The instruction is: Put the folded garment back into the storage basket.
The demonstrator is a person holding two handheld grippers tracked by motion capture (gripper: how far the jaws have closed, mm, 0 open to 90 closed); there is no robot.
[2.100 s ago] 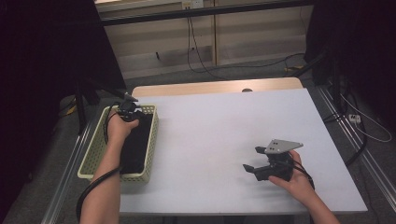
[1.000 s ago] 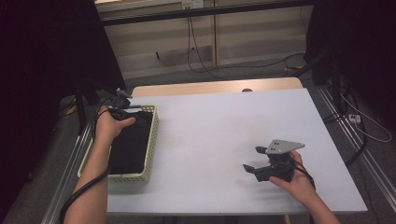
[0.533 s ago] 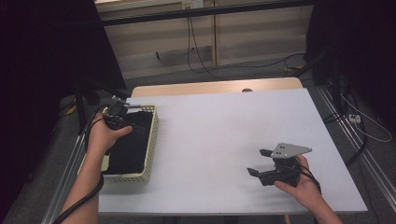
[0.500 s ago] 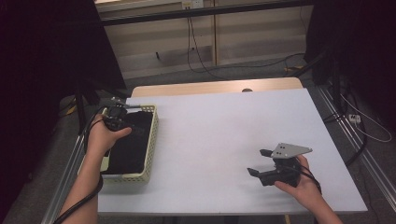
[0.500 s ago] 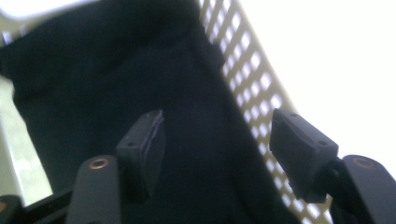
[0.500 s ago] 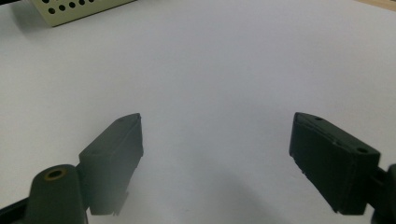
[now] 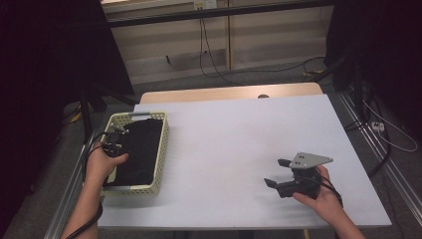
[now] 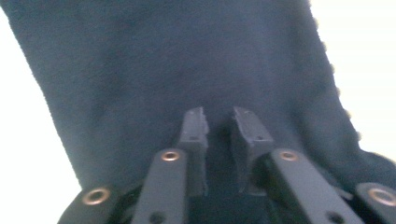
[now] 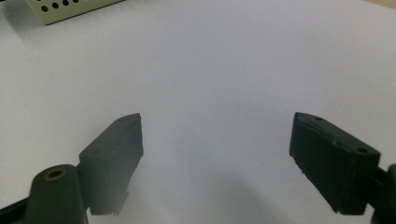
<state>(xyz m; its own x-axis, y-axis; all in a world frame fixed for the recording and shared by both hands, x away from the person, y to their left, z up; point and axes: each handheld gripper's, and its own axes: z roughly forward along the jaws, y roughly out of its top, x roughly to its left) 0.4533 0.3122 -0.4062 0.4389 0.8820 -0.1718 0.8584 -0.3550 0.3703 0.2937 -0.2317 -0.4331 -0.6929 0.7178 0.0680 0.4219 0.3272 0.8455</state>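
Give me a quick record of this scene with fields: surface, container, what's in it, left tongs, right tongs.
surface: white table
container: pale perforated basket at the table's left edge
contents: dark cloth lying in the basket
left tongs: left tongs down in the basket on the cloth; jaws have just been closing and stand nearly together, cloth at their tips, a firm pinch not clear
right tongs: right tongs low over the bare table at the near right, jaws wide apart, nothing between them
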